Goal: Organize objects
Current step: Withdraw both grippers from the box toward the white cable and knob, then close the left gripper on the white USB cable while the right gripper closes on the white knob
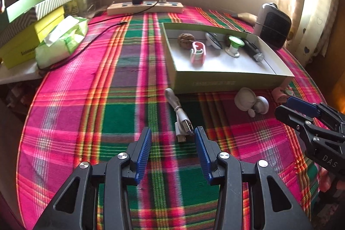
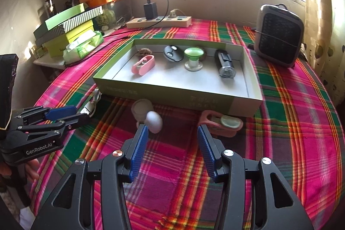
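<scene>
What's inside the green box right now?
Green box holds a walnut, pink clip, black-white gadget, green-topped spool, black flashlight. Near wall hides the floor strip behind it.

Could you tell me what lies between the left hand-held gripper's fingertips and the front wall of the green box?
In the left wrist view, the bundled white USB cable lies between the left hand-held gripper and the box.

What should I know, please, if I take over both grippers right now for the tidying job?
Left gripper: jaws open, empty, just short of the white USB cable on the cloth.
Right gripper: jaws open, empty, facing the white knob-shaped object and pink clip.
Done: the shallow box already holds a walnut, another pink clip, a black fob, a green-topped spool and a black cylinder.
Left: cable, white object and pink clip lie outside, in front of the box.
</scene>
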`<state>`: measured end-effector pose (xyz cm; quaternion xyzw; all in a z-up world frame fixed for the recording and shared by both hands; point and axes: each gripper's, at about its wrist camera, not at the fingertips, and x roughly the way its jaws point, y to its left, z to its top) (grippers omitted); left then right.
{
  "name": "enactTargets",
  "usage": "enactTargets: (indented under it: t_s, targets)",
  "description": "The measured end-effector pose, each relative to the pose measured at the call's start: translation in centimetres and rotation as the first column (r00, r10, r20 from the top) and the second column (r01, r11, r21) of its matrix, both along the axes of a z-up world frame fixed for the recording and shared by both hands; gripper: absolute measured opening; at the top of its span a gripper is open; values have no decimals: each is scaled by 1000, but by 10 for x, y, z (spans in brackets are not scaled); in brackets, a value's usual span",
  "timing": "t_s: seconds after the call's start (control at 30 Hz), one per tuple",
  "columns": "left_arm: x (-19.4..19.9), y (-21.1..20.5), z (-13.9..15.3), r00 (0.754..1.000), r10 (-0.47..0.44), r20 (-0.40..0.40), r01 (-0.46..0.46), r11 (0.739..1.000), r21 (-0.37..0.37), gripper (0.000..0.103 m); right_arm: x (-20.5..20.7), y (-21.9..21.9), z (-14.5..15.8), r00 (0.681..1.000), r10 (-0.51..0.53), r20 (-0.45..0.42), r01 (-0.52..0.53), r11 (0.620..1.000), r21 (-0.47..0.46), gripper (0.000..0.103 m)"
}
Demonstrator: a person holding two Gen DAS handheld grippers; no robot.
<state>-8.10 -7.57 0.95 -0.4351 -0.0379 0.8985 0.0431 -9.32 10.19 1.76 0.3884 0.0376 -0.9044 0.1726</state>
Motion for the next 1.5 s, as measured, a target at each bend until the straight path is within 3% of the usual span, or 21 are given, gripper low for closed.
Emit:
enactTargets:
  t_s: [0.27, 0.4, 0.7, 1.17, 1.3, 1.5]
  targets:
    - [6, -22, 4, 999, 36, -13, -35, 998, 46, 40, -10, -20, -9, 999, 43, 32, -44, 999, 29, 49]
    - [5, -23, 5, 1000, 24, -20, -22, 998, 64, 40, -13, -25, -11, 998, 46, 45, -48, 998, 35, 57]
    - [-14, -7, 1, 999, -45, -2, 45, 998, 46, 40, -20, -32, -16, 997, 25, 70, -31, 996, 80, 57]
    - [-26, 1, -3, 998, -59, -9, 59, 998, -16, 40, -25, -33, -17, 997, 31, 68, -38, 993, 112, 57]
    - [-26, -1, -2, 999, -53, -8, 53, 999, 1, 40, -23, -31, -17, 997, 28, 69, -35, 993, 109, 57]
    - [-27, -2, -2, 999, -43, -8, 43, 999, -8, 34, -21, -28, -17, 997, 23, 67, -30, 995, 100, 43]
